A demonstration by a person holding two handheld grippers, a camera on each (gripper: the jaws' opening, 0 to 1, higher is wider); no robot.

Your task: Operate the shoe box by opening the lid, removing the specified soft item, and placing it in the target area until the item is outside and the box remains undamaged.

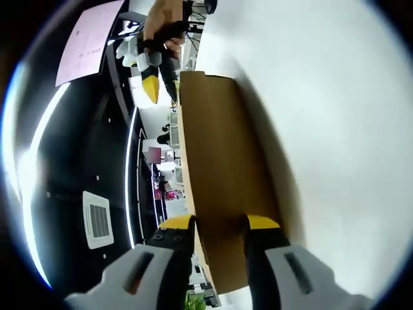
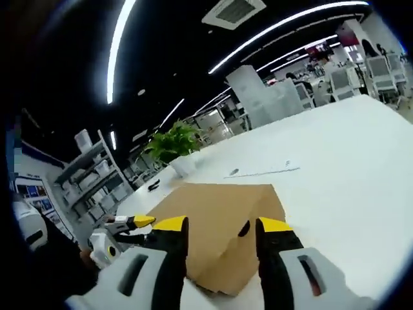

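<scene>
A closed brown cardboard shoe box [image 1: 219, 174] lies on a white table [image 1: 335, 129]; the soft item is hidden inside. In the left gripper view the left gripper [image 1: 220, 224] is open, its yellow-tipped jaws straddling the near end of the box. A hand holds the right gripper [image 1: 150, 87] at the box's far end, just off its corner. In the right gripper view the box [image 2: 216, 226] sits just beyond the open right gripper [image 2: 222, 226]. The left gripper [image 2: 132, 223] points at the box's left corner.
The white table [image 2: 342, 168] stretches wide to the right of the box. A potted plant [image 2: 174, 145] stands at its far edge. Shelving [image 2: 97, 174] is at the left and office chairs [image 2: 381, 68] at the back right. A dark ceiling with light strips is overhead.
</scene>
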